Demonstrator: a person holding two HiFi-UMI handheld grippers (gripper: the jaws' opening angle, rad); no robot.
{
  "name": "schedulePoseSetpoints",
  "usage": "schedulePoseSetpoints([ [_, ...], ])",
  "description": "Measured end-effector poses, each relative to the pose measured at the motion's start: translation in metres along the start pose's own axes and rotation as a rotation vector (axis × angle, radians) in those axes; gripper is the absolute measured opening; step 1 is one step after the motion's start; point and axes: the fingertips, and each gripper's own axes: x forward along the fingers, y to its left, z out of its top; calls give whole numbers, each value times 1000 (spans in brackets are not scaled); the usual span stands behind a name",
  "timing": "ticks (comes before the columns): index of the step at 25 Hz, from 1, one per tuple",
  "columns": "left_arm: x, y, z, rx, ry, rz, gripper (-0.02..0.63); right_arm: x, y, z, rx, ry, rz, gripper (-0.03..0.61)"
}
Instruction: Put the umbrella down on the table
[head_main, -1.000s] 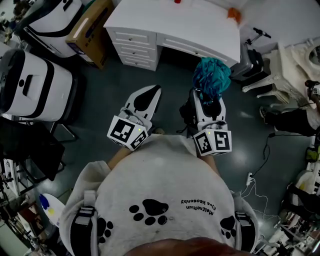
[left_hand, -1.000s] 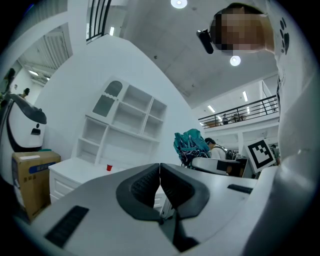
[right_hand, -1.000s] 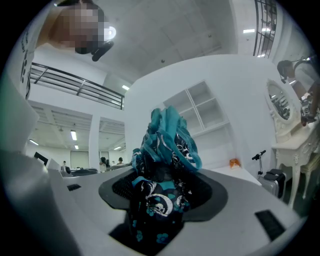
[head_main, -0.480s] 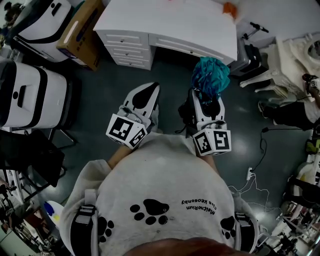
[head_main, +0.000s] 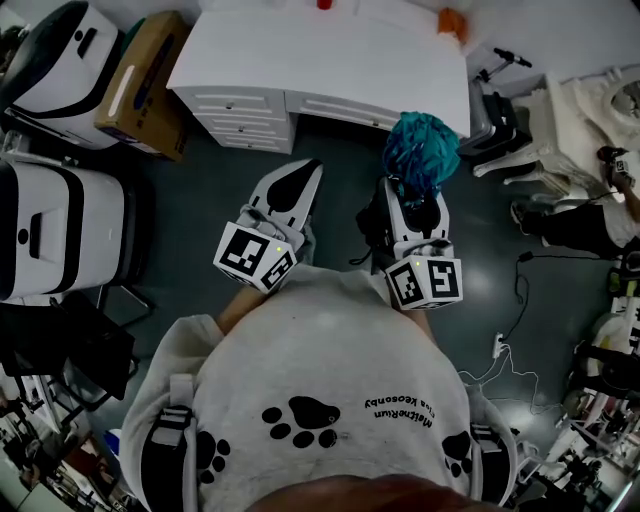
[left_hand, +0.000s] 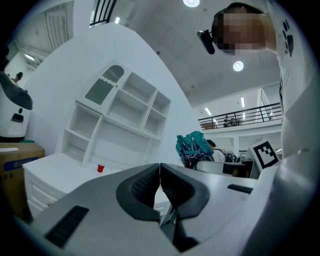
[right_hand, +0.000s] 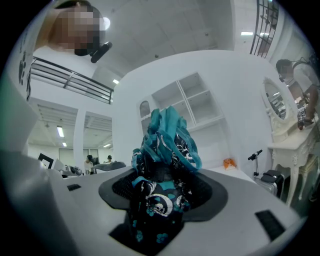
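A folded teal and black patterned umbrella (head_main: 424, 150) (right_hand: 162, 165) sticks out of my right gripper (head_main: 420, 190), whose jaws are shut on its lower part (right_hand: 157, 200). My left gripper (head_main: 298, 185) (left_hand: 159, 172) is level beside it, jaws shut on nothing. Both point toward the white table (head_main: 330, 50), a desk with drawers, which stands a short way ahead. In the left gripper view the table top (left_hand: 55, 167) carries a small red cup (left_hand: 101, 168), and the umbrella (left_hand: 192, 149) shows to the right.
A cardboard box (head_main: 140, 80) and white machines (head_main: 55, 215) stand left of the table. A small orange thing (head_main: 452, 22) sits at the table's right end. White chairs and bags (head_main: 560, 120) lie to the right; a cable and power strip (head_main: 500, 355) run over the dark floor.
The table and the things on the floor have slid down and closer in the head view: the person has walked toward the table. Both grippers keep their pose, the umbrella still held.
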Motion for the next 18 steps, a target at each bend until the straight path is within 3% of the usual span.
schedulePoseSetpoints([
  [8,53,74,26,-9,2,-37,18,84,-1,11,-17,-13,-27,273],
  [18,116,117,30,-25,29,-146,18,152,-24,12,-9,-28,-103,273],
])
